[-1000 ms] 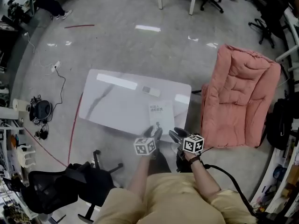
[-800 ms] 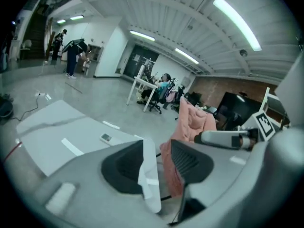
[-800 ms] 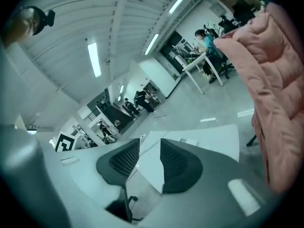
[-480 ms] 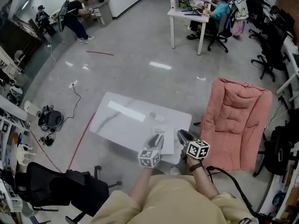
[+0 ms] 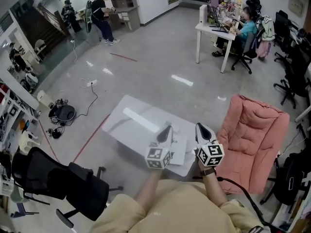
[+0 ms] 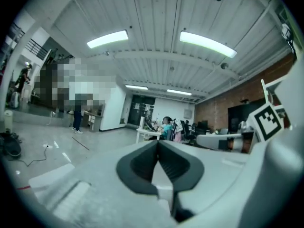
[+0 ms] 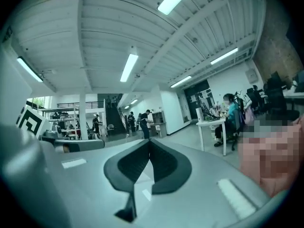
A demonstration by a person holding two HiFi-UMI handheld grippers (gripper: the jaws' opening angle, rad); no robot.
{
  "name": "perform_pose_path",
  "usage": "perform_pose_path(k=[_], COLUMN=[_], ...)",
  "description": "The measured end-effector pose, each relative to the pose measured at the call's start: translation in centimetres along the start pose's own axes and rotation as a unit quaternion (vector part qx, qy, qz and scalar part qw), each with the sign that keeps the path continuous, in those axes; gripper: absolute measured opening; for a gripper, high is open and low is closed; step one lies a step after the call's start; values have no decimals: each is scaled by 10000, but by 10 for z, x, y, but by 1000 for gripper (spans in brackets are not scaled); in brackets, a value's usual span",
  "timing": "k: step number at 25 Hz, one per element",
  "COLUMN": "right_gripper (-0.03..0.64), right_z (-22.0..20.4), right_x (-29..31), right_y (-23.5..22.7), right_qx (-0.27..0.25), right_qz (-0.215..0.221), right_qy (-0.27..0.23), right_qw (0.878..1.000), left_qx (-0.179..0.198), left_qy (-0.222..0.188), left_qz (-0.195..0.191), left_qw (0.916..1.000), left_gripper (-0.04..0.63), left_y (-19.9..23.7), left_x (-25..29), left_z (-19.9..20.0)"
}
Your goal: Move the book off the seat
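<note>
The book (image 5: 180,143) lies flat on the near right part of the white table (image 5: 131,123), a thin white volume partly hidden behind my grippers. The pink cushioned seat (image 5: 255,140) stands to the table's right with nothing on it. My left gripper (image 5: 167,128) and right gripper (image 5: 200,127) are held side by side above the table's near edge, pointing away from me. Both are shut with nothing between the pads. In the left gripper view the left gripper (image 6: 157,141) points level across the room, and so does the right gripper (image 7: 149,140) in its own view.
A black office chair (image 5: 58,178) stands at the near left. Cables and gear (image 5: 63,113) lie on the floor to the left. A white desk (image 5: 218,33) with seated people is at the far right, and more black chairs (image 5: 291,72) line the right side.
Both grippers' jaws have closed from open. The grippers have tipped up off the table, and the head view has swung upward to take in more of the room.
</note>
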State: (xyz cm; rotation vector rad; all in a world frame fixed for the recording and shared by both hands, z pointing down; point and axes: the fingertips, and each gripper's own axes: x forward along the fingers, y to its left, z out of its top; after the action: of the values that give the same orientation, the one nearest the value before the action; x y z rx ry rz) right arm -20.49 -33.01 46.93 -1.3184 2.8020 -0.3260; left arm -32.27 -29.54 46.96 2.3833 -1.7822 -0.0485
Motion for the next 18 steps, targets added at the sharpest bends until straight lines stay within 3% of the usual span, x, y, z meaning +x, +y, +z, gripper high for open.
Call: perform_pose_path(k=[6, 8, 11, 18], right_gripper=[5, 5, 5, 5], right_z=[24, 23, 23, 31], right_x=[11, 11, 8, -7], right_y=[51, 65, 81, 80], right_qx=[-573, -599, -664, -713], right_qz=[502, 678, 889, 957], right_qy=[-105, -93, -99, -205], right_qw=[9970, 9959, 9938, 9926], left_qx=[486, 405, 55, 162], left_qy=[-427, -541, -672, -680], left_qz=[298, 206, -251, 40], left_qw=[9975, 9975, 9974, 9975], left_gripper=[2, 2, 2, 2], left_y=[5, 2, -11, -18], left_x=[-27, -32, -38, -50], left_z=[42, 45, 46, 43])
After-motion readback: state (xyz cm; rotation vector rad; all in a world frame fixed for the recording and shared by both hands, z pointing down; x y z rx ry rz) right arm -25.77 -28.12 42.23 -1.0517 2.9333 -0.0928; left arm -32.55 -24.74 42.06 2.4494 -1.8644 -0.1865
